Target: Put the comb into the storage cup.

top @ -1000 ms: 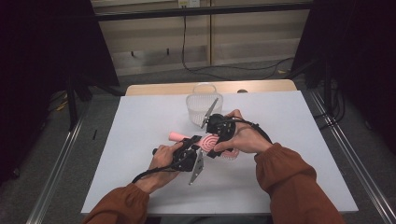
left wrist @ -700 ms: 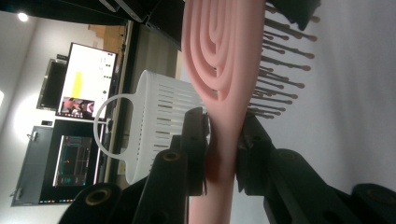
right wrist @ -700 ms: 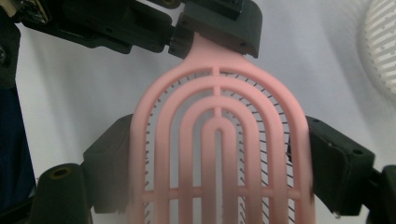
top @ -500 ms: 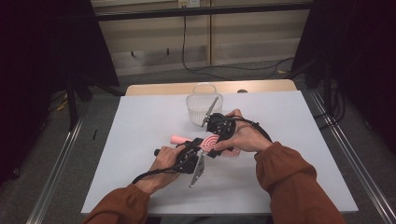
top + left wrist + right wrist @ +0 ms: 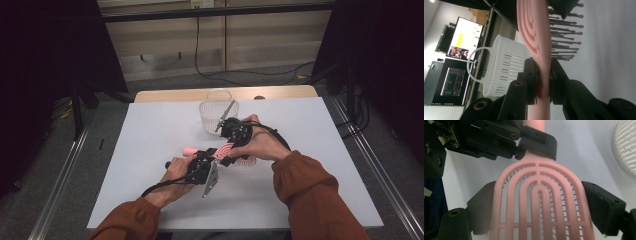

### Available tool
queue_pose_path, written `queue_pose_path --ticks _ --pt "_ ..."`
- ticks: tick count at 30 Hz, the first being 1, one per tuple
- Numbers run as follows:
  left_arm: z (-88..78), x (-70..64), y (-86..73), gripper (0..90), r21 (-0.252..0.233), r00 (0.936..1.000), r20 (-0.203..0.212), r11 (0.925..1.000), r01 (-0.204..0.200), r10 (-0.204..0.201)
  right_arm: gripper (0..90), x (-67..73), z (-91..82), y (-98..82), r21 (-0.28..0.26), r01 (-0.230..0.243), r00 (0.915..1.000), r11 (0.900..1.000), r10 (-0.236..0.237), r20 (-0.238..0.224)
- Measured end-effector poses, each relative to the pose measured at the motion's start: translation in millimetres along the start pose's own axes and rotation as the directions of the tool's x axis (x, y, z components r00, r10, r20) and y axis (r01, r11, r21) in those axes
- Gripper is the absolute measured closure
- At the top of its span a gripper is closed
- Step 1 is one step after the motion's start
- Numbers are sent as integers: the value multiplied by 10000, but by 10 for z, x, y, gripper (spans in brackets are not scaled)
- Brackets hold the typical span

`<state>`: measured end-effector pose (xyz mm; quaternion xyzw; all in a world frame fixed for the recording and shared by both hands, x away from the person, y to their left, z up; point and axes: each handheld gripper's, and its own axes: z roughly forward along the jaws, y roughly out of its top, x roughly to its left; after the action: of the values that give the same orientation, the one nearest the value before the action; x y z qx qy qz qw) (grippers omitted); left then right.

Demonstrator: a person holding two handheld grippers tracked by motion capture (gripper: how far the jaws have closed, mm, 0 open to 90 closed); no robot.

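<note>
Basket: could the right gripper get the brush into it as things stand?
Probably not yet. The right gripper holds the brush by its head and the basket stands open just beyond, but the left gripper is clamped on the neck.

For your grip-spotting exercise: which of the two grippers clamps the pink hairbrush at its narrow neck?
The left gripper, pinching the pink hairbrush at its neck; the right gripper spans the wide head.

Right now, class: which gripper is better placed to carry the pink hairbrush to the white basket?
Probably the right gripper: it grips the pink hairbrush by its head and sits nearer the white basket; the left gripper clamps the neck, farther off.
</note>
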<state>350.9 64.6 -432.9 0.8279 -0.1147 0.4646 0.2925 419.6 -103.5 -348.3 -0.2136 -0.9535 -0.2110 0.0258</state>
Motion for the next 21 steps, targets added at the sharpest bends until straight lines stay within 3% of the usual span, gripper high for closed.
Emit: queue_pose_path --ticks 6,8,15,21 --pt "8 15 -24 795 214 9995 222 9995 233 -238 119 21 -86 -19 -550 -20 9997 9985 34 254" --pt "12 14 -46 795 193 9985 237 9986 494 -498 107 26 -136 -35 -798 109 9996 9968 -88 272" --pt "23 87 -132 797 352 9893 432 9899 1376 -1390 85 49 -302 -107 -1645 224 9971 9861 -101 753" --pt "15 122 -166 797 316 9835 424 9841 1747 -1760 72 30 -419 -185 -2224 133 9940 9749 112 1084"
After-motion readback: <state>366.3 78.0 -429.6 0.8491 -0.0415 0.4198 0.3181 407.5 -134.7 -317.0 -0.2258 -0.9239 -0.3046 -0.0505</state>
